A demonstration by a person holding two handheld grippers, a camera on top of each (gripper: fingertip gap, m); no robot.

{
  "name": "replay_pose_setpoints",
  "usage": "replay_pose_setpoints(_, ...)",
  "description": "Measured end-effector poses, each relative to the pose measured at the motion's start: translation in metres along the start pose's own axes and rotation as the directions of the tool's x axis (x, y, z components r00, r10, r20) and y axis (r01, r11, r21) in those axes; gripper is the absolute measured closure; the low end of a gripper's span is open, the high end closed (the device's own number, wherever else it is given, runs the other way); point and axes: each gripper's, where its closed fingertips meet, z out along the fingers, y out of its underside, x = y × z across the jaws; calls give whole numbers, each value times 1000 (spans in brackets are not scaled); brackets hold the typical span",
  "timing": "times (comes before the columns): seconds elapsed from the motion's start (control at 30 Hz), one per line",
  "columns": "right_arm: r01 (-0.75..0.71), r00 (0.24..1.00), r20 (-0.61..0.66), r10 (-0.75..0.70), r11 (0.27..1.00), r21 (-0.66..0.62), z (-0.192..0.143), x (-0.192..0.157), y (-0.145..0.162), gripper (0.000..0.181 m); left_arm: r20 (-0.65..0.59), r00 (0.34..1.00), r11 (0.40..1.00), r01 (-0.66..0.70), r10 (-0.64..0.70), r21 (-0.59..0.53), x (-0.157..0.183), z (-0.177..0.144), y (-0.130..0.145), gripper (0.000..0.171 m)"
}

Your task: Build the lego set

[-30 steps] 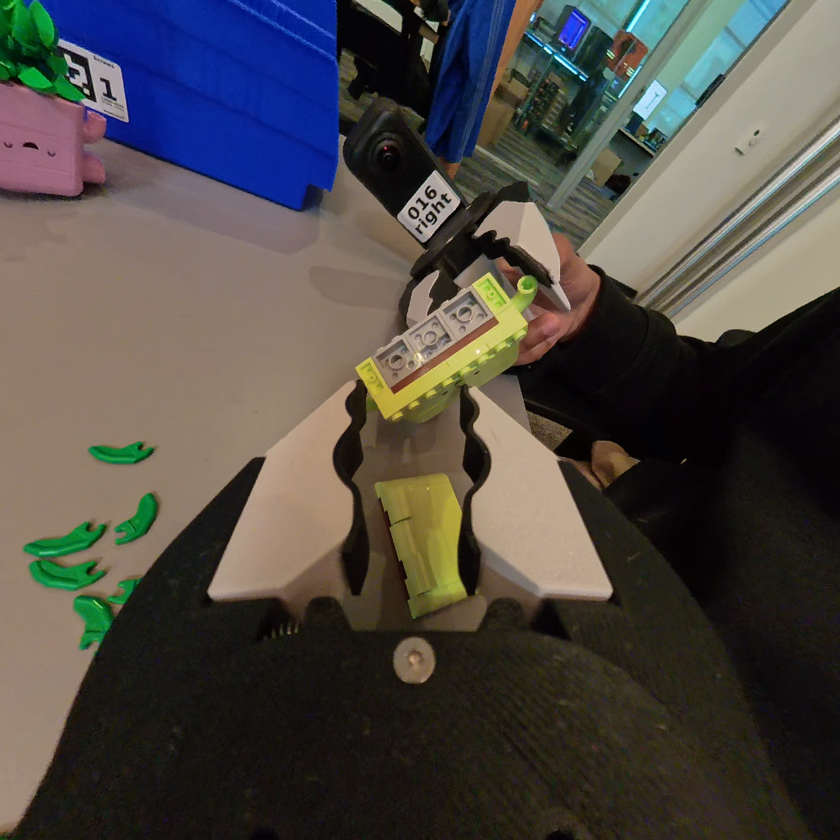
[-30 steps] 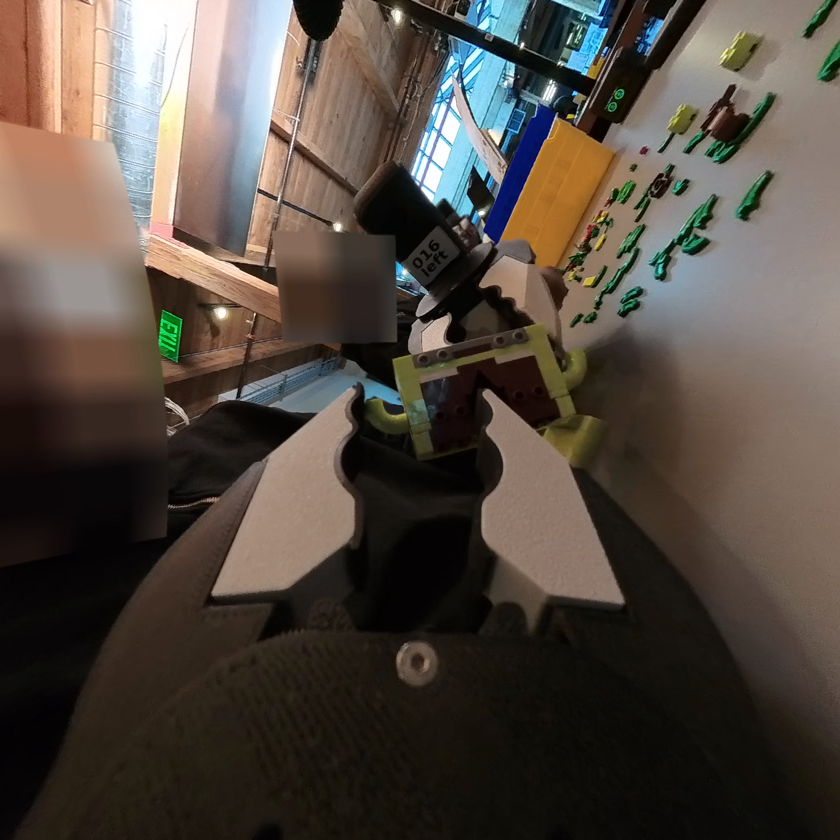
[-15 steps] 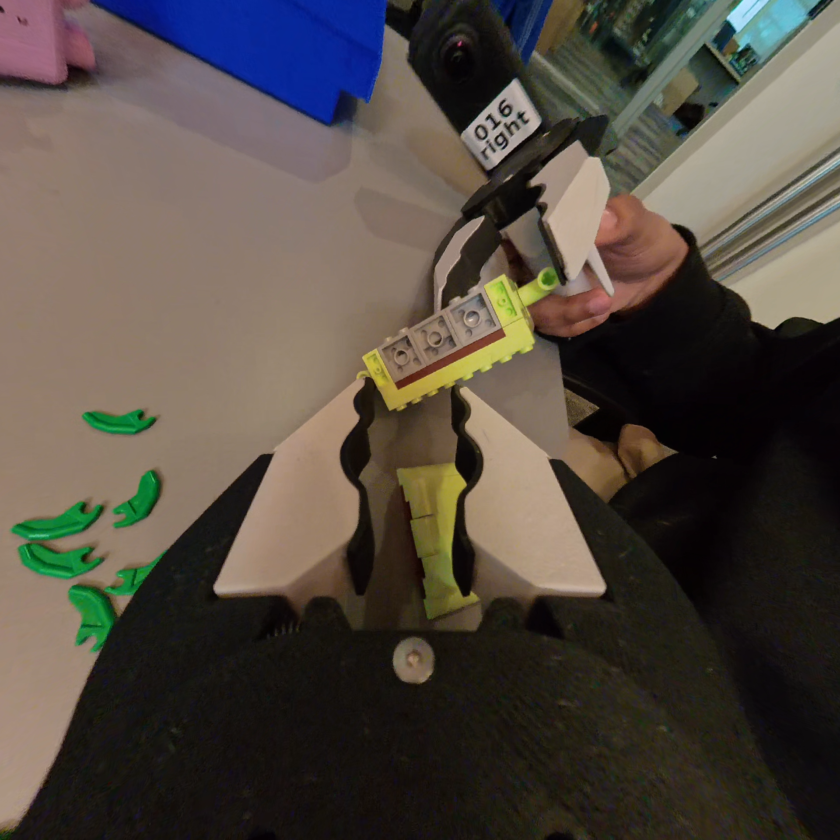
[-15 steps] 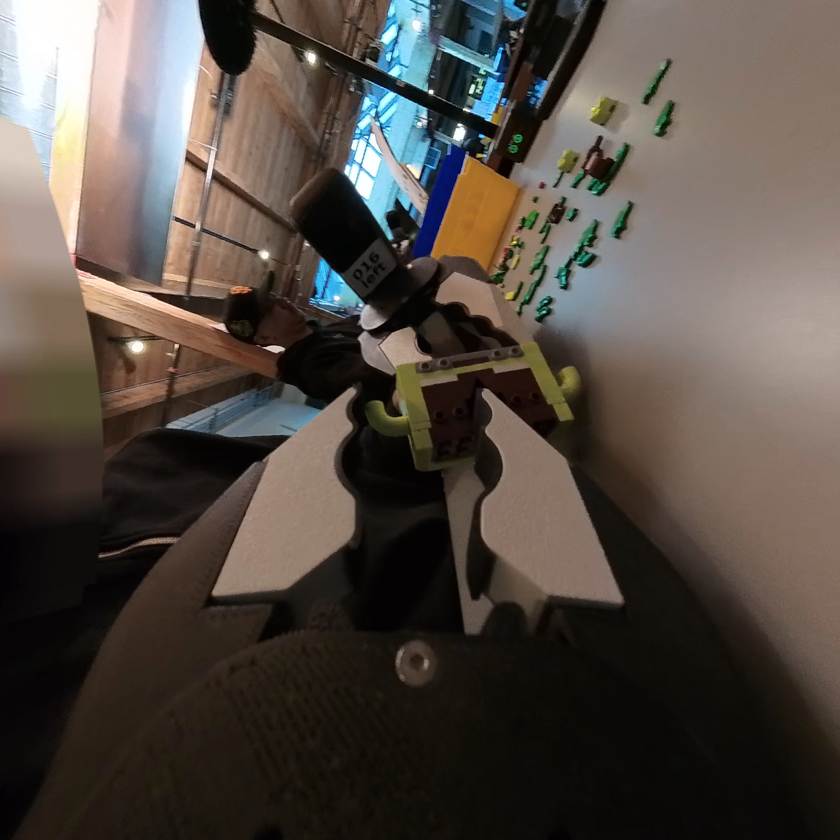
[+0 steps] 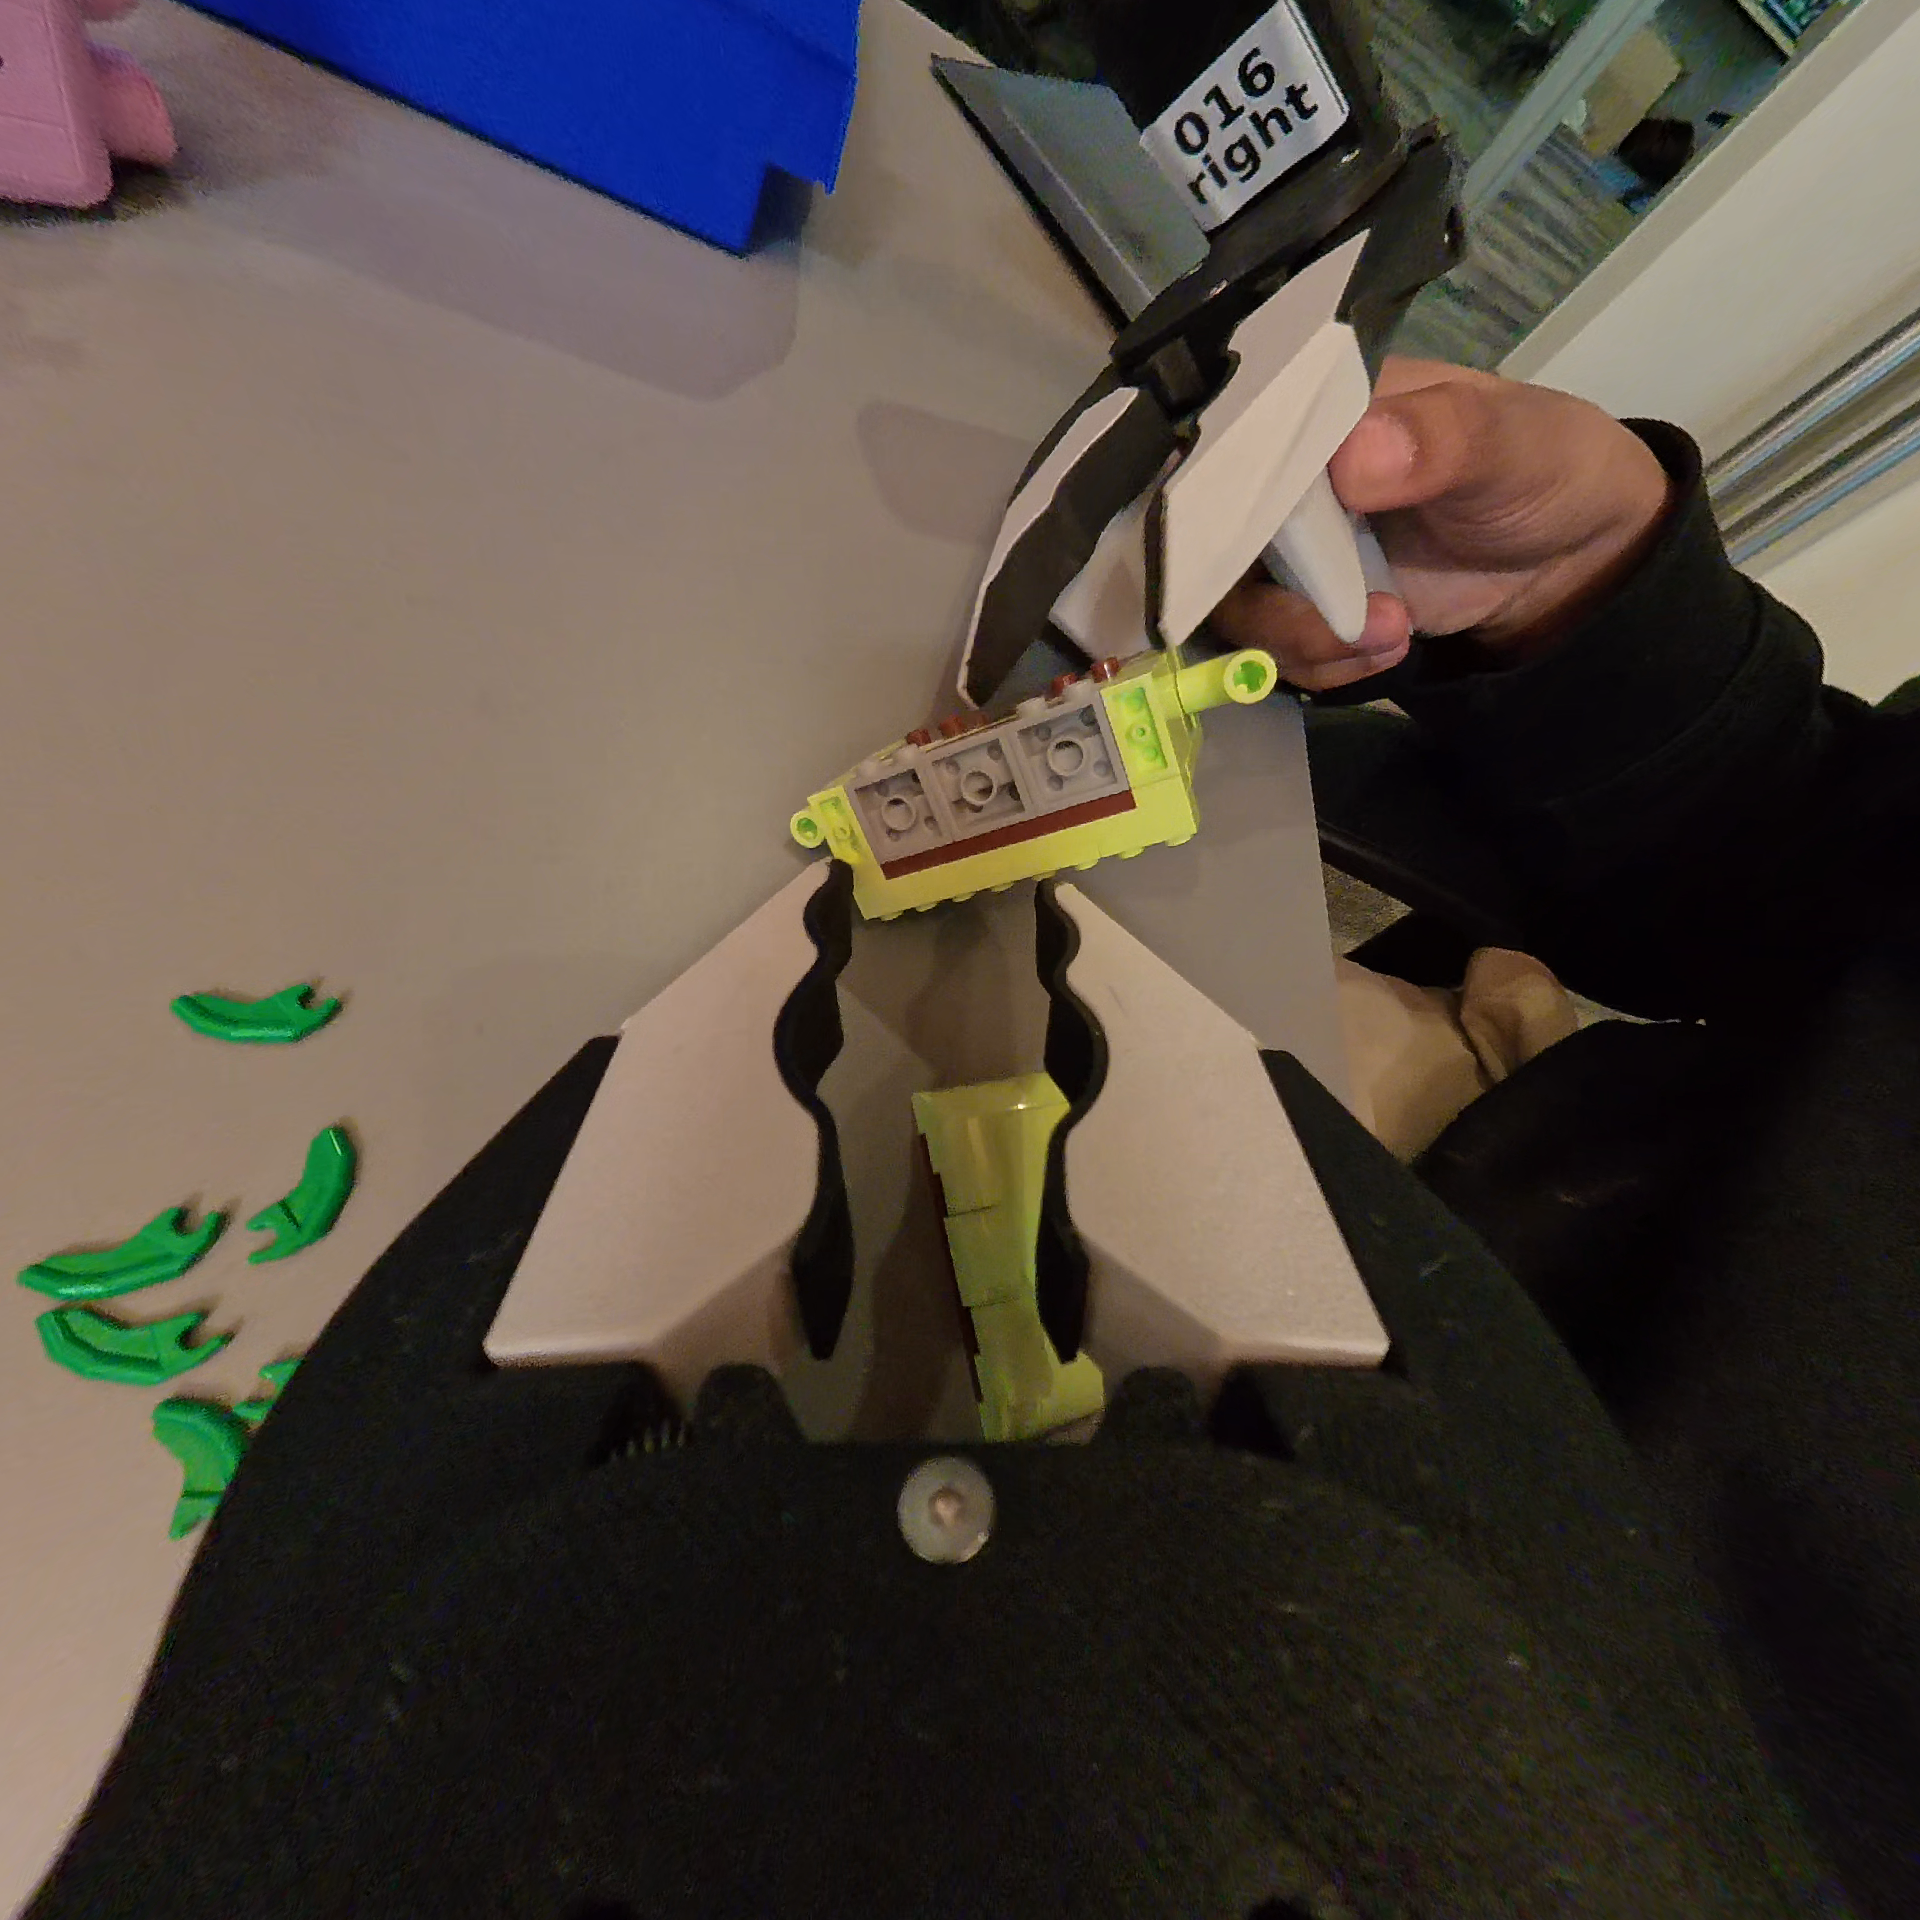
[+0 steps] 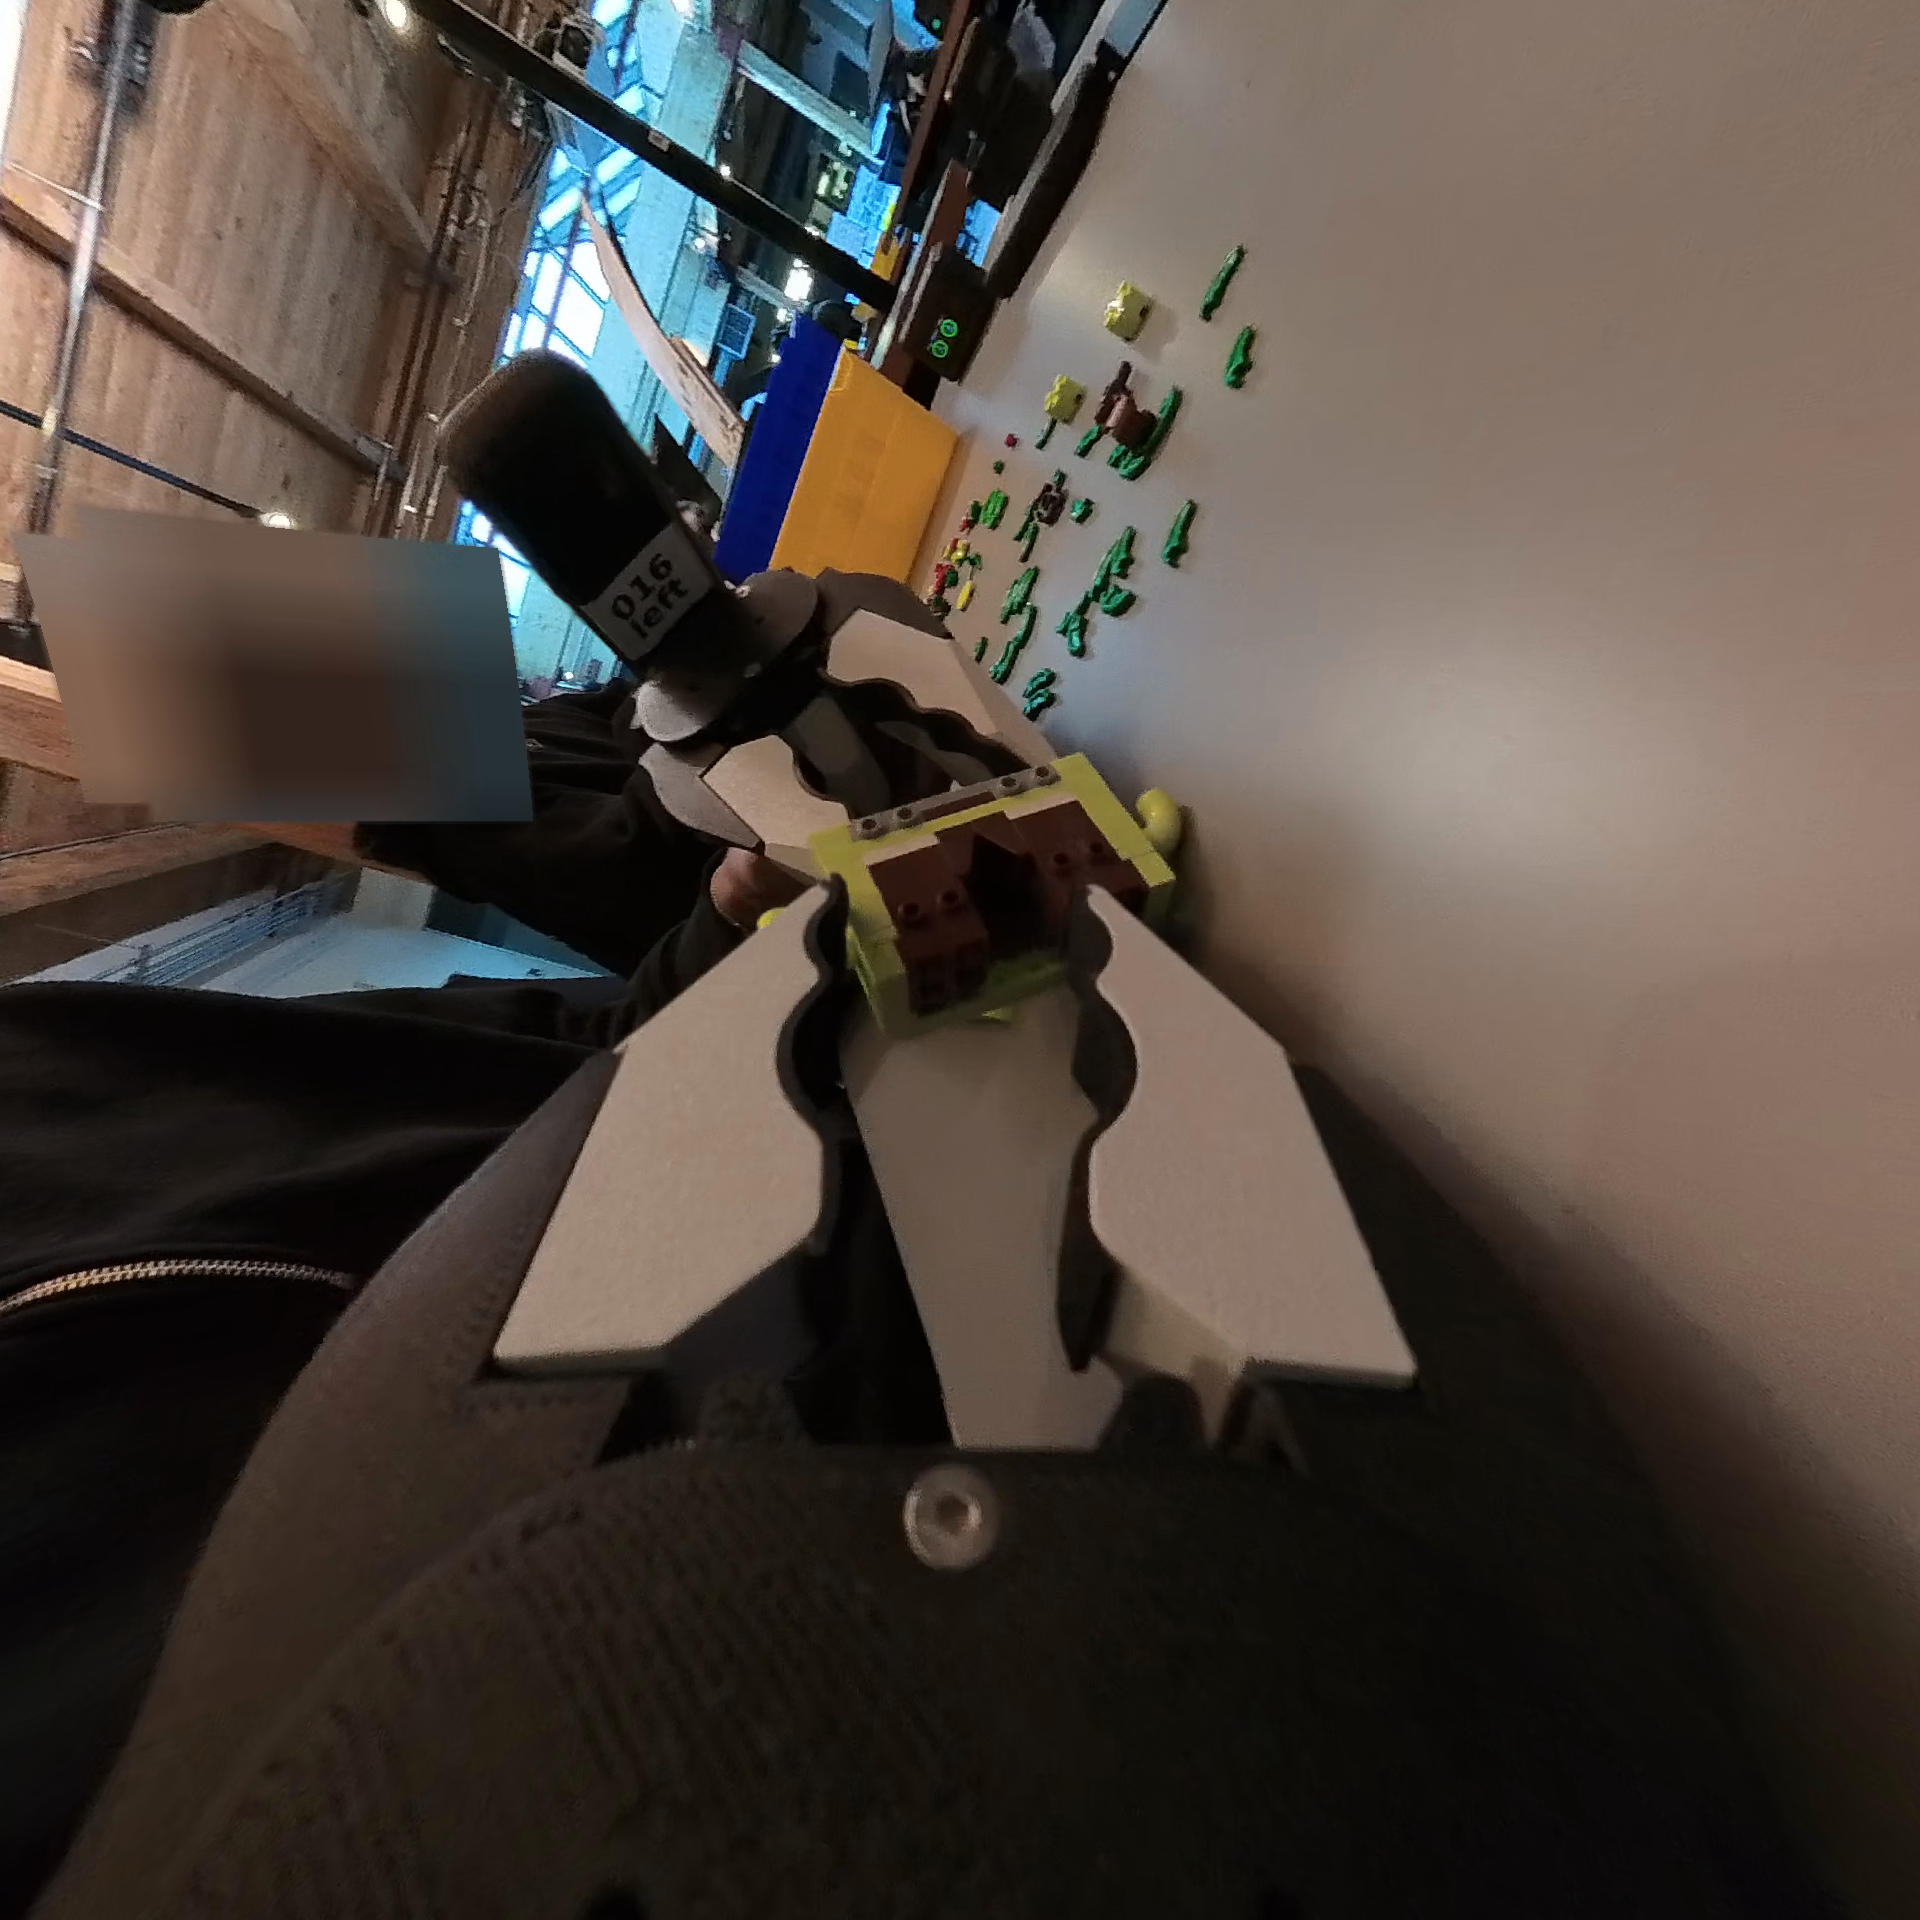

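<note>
Leaves (image 5: 156, 1257) of green plastic lie loose on the grey table (image 5: 416, 623) at the far left of the left wrist view, below a pink block (image 5: 62, 125) and a blue bin (image 5: 582, 94) along the top edge. Toward the middle, the left gripper (image 5: 940, 894) holds the lime-green lego build (image 5: 1008, 810) by its lower edge, its jaws narrowed onto the lime bricks. 3 grey studded plates line the build's facing side above a brown strip, and a lime peg sticks out at each end. Above and to the right, the right gripper (image 5: 1023, 665) comes down on the build's top, gripped by a hand (image 5: 1475, 520) in a black sleeve. In the right wrist view, that gripper's jaws stand partly open around the build's brown centre; whether they press it I cannot tell. Further right, more green, yellow and brown pieces (image 6: 1101, 520) are scattered across the table beside a yellow bin (image 6: 862, 478).
</note>
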Motion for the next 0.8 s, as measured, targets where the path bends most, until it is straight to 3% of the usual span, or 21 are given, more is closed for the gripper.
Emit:
replay_pose_setpoints(0.47,36,996,-77,-38,999,-18,-13,9,2,143,25,993,993,-119,120,-22,3,15,-14,139)
replay_pose_setpoints(0.8,17,998,-57,-18,1000,-23,-20,8,4,146,23,990,989,-141,142,-32,6,20,-17,140)
